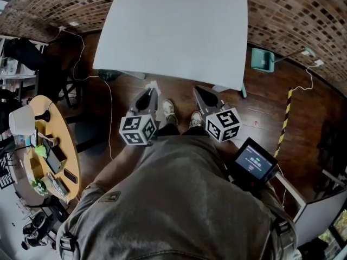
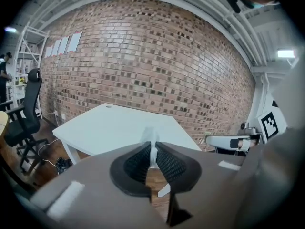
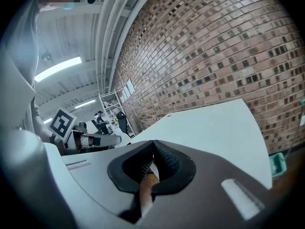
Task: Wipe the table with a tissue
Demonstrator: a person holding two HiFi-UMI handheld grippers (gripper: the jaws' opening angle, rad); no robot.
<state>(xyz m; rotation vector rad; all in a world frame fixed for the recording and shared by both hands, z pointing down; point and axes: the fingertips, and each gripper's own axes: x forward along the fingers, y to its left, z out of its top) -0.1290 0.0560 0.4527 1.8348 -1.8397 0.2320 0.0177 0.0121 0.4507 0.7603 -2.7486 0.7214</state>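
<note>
The white table point(image 1: 179, 31) stands in front of me with a bare top and a small hole at its far left corner. My left gripper point(image 1: 151, 92) hangs over the floor just short of the table's near edge, shut on a white tissue point(image 1: 153, 85). In the left gripper view the tissue point(image 2: 149, 136) sticks up from between the closed jaws of the left gripper point(image 2: 153, 150), with the table point(image 2: 109, 128) beyond. My right gripper point(image 1: 198, 91) is level with the left one, also short of the table. In its own view the right gripper point(image 3: 153, 151) is shut with nothing in it.
A teal bin point(image 1: 262, 59) sits on the wooden floor right of the table. A round wooden side table point(image 1: 68, 145) with clutter stands at the left, a black office chair point(image 2: 26, 118) behind it. A brick wall point(image 2: 152, 61) lies beyond. Cables point(image 1: 108, 96) run across the floor.
</note>
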